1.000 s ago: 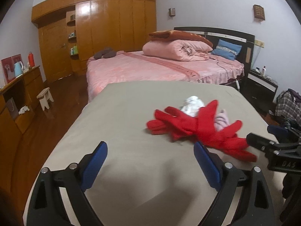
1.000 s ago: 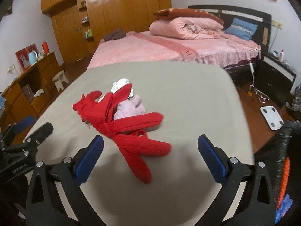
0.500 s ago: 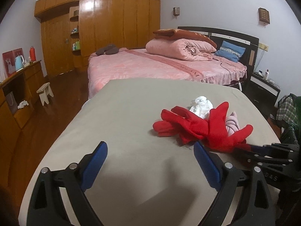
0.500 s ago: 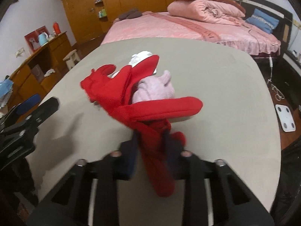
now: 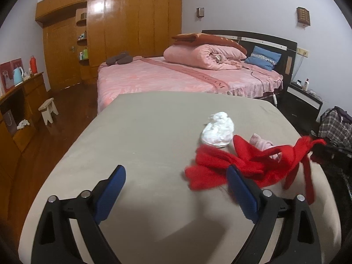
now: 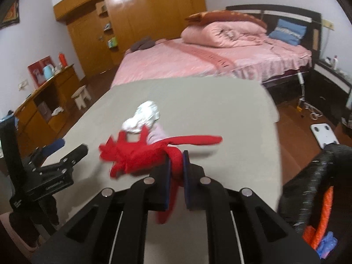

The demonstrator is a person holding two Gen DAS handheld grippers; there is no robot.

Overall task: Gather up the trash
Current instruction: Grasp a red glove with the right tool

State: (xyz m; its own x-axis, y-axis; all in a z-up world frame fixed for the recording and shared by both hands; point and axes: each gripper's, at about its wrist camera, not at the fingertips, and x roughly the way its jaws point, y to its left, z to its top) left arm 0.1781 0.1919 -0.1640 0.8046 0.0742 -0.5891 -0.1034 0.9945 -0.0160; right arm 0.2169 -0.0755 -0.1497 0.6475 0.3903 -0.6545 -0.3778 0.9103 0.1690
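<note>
Clearly, only the first piece of the job is under way: the red fabric bundle, a tangle of red glove-like fingers and strips, is pinched at one end by the right gripper, whose jaws have just been closing and are now pressed together on a bunched red strip, with loose ends hanging below the pads. Most of the bundle is still draped on the grey table, and in the left wrist view its near end is seen pulled up toward the right edge, so the lift is judged as barely begun. Just behind the red bundle, touching or almost touching it, a crumpled white tissue wad is left on the table, and a pale pink cloth piece is tucked between the wad and the red strips; neither is gripped by anything. Whether the pink piece is snagged in the red bundle cannot be told. To the left of the bundle, the left gripper is held over bare tabletop with its blue pads spread wide and nothing between them. No bin or bag for the rubbish is made out with certainty; a dark object with orange and blue parts is seen at the right of the bundle, but what it is cannot be said. So one item is grasped, nothing is yet seen deposited, and the white wad and pink piece remain to be collected.
</note>
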